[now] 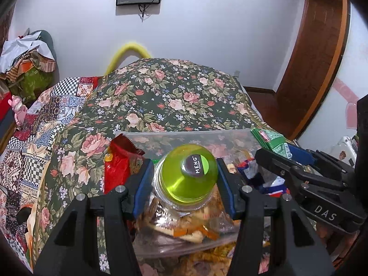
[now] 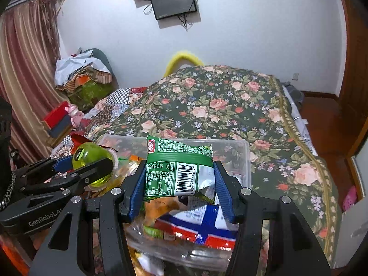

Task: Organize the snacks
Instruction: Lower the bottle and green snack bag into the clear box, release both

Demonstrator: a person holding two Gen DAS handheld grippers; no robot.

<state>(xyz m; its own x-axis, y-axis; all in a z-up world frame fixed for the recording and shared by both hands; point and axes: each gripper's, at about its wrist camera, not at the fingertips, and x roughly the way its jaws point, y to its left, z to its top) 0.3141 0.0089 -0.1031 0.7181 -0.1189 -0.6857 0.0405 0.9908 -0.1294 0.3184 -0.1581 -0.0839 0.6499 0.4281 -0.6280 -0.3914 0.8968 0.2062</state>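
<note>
A clear bin [image 2: 247, 158] sits just ahead of both grippers — the likely drop spot. The right gripper [image 2: 180, 179] clamps a green snack packet [image 2: 177, 168]; the left gripper [image 1: 185, 179] clamps a green jelly cup [image 1: 188, 174], both above the bin's snacks.

A glossy, translucent green jelly cup [image 1: 188, 176] sits between ribbed blue pads [image 1: 143, 184] on matt black plastic fingers with shiny metal pins. A crinkled green foil snack packet [image 2: 180, 171], shiny with a printed barcode, sits between the other gripper's pads. A clear, smooth plastic storage box [image 2: 246, 158] rests on a soft floral cloth bedspread [image 1: 161, 96]. Polished brown trim, probably wood, frames the door [image 1: 315, 64].
</note>
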